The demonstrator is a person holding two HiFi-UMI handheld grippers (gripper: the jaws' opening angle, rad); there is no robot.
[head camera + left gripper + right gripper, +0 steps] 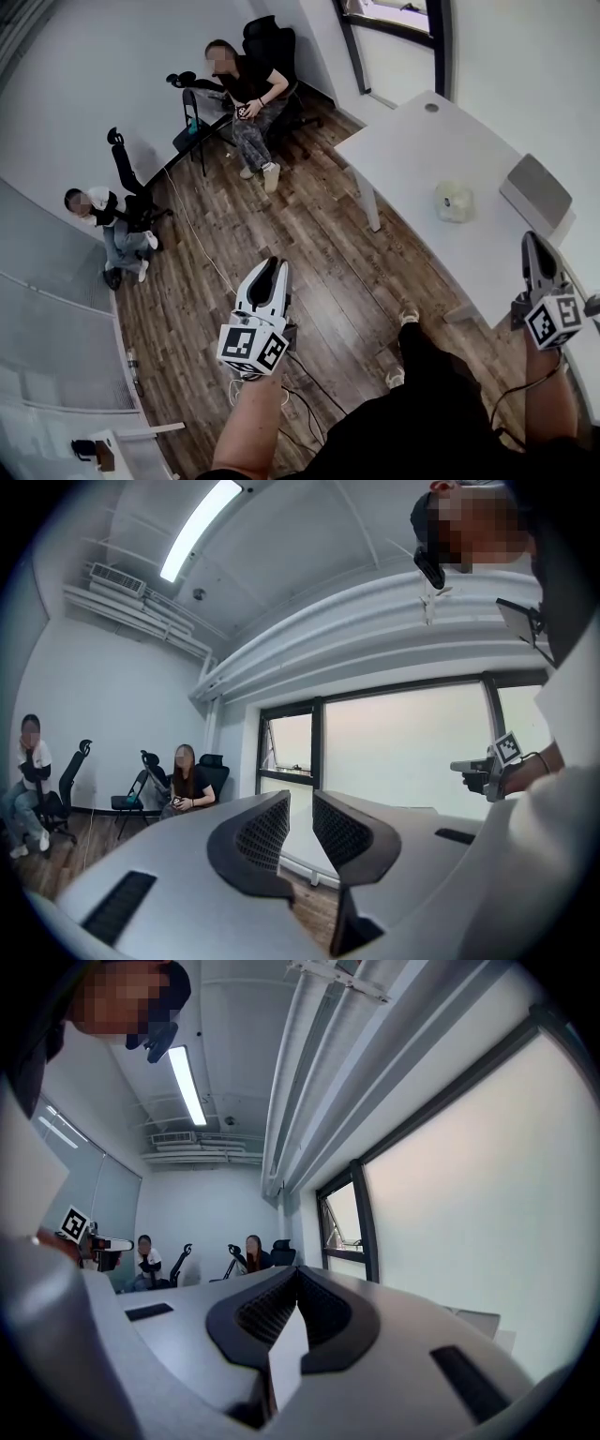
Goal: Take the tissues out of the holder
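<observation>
Table point(412, 150): white, flat and smooth, with a small round hole point(431, 107) near its far end.
Floor point(309, 244): brown wooden planks.
Tissue holder point(455, 202): a small, pale, squarish thing with round corners and a soft look. It sits on the table near a grey chair point(536, 192), well apart from both grippers. It is too small to tell the tissues from the holder.
Left gripper point(270, 267): a smooth grey shell with dark pads point(258, 832) that have a tiny grid pattern. Its jaws are a little apart and nothing is between them. It hangs over the floor.
Right gripper point(298, 1274): the same grey shell and dark grid pads. Its jaws are pressed together at the tips. A thin, flat white piece point(289, 1354) shows just below where they meet, and it is not clear what it is. In the head view it hangs over the near side of the table.
</observation>
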